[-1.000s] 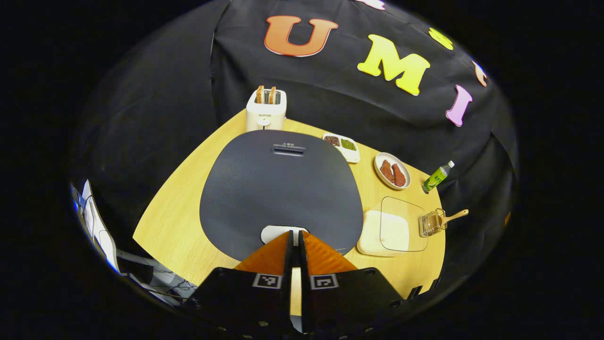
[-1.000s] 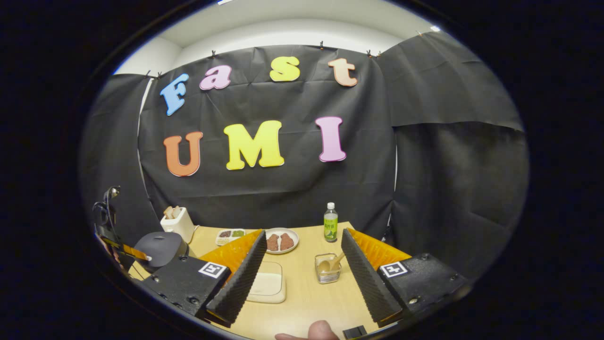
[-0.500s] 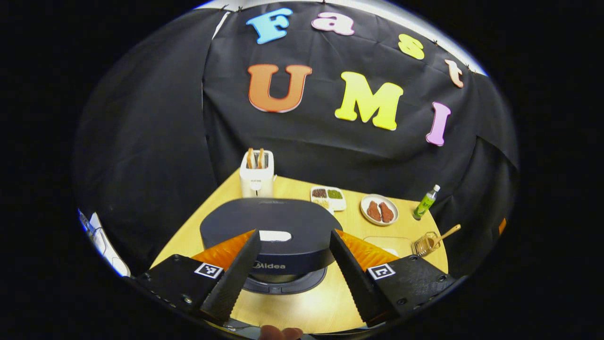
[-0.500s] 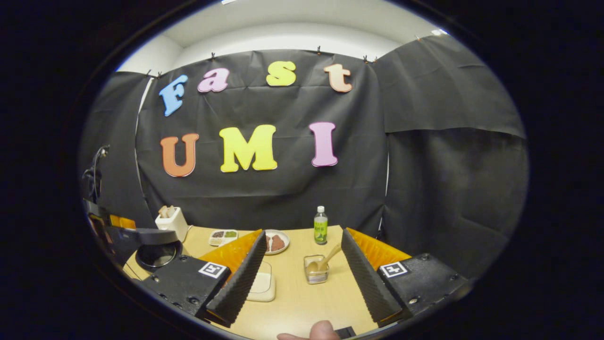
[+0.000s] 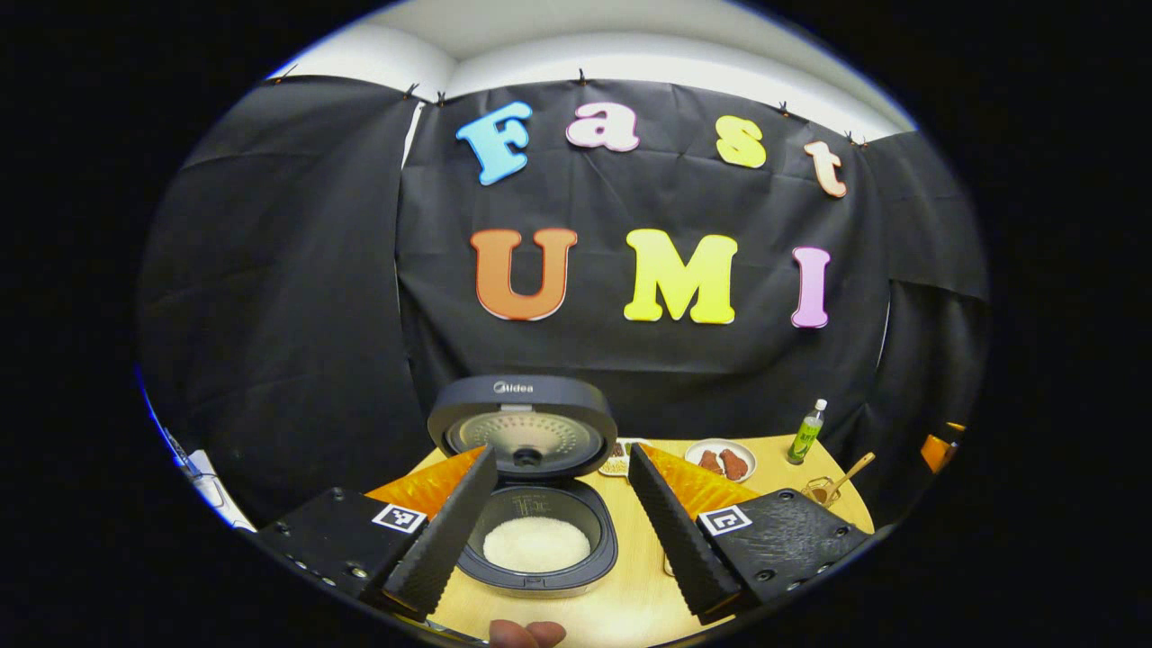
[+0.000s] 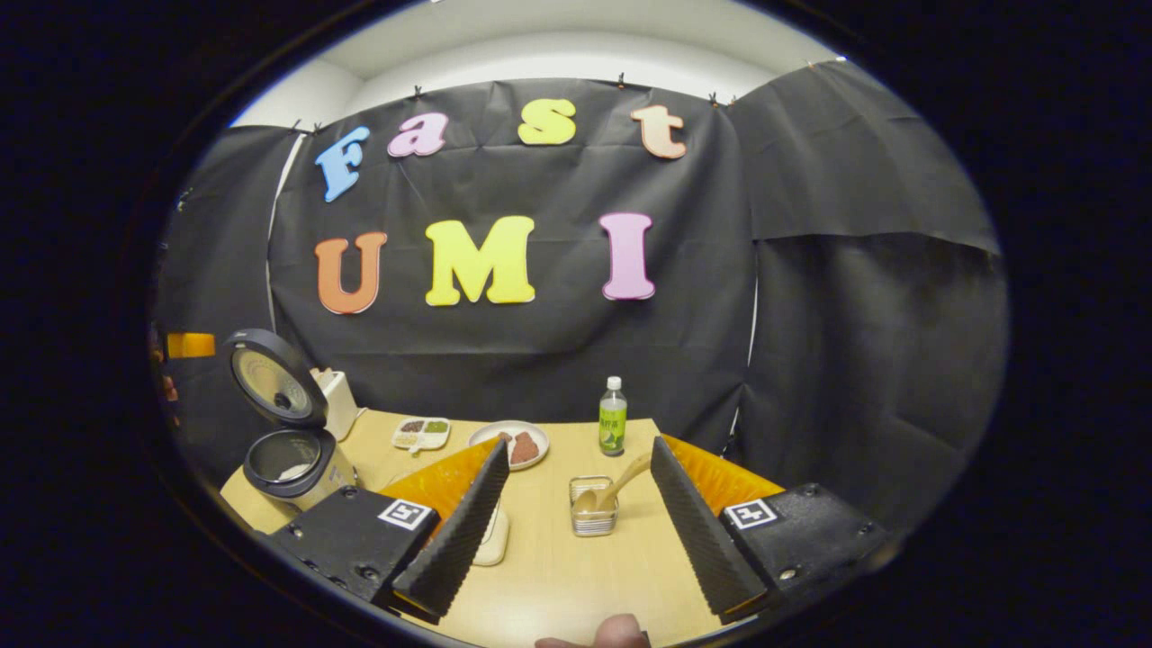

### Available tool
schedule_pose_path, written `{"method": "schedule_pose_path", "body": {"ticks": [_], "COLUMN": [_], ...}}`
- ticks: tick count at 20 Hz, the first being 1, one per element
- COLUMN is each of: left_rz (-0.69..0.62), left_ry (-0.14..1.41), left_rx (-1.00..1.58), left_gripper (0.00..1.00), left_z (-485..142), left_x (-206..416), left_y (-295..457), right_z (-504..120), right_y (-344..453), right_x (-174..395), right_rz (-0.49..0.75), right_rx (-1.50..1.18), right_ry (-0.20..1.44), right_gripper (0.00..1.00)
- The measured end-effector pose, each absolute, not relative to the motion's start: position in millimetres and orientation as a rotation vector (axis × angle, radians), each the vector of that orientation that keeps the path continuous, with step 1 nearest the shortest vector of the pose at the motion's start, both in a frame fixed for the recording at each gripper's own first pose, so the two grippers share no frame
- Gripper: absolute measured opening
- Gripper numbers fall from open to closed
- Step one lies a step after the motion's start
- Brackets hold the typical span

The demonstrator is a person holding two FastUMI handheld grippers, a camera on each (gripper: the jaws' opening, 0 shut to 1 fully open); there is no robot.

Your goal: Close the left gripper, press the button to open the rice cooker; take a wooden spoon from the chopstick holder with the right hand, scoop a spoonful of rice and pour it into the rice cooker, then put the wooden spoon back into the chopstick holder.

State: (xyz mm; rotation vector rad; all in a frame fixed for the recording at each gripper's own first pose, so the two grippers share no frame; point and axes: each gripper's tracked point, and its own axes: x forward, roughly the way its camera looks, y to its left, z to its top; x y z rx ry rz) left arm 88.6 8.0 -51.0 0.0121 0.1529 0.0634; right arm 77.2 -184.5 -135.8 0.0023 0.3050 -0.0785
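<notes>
On the wooden table (image 5: 630,603) the rice cooker (image 5: 531,504) stands lid-up, rice inside; both tongs (image 5: 553,576) (image 6: 571,558) gape empty.

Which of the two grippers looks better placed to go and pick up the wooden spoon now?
The right gripper. Its open fingers frame the wooden spoon leaning in the chopstick holder straight ahead. The left gripper faces the open rice cooker, with the spoon far off to its side.

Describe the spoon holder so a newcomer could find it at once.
On the wooden table, look in front of the green bottle, between the right gripper's open fingers. The holder is a small clear square cup. Unlike the plate and tray nearby, a wooden spoon leans out of it.
</notes>
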Motion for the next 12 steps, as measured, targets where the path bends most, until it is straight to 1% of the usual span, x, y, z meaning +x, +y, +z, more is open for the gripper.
{"method": "schedule_pose_path", "body": {"ticks": [6, 12], "left_rz": [0.111, 0.183], "left_ry": [0.039, 0.051], "left_rx": [0.022, 0.014], "left_gripper": [0.94, 0.95], "left_z": [-29.7, -33.1], "left_x": [72.4, 73.2], "left_y": [2.9, -7.1], "right_z": [-195.0, -259.2], "right_y": [-216.9, -242.7], "right_x": [117.9, 176.8], "right_rz": [-0.100, -0.083], "right_rx": [0.065, 0.125], "right_ry": [0.415, 0.508], "right_gripper": [1.00, 1.00]}}
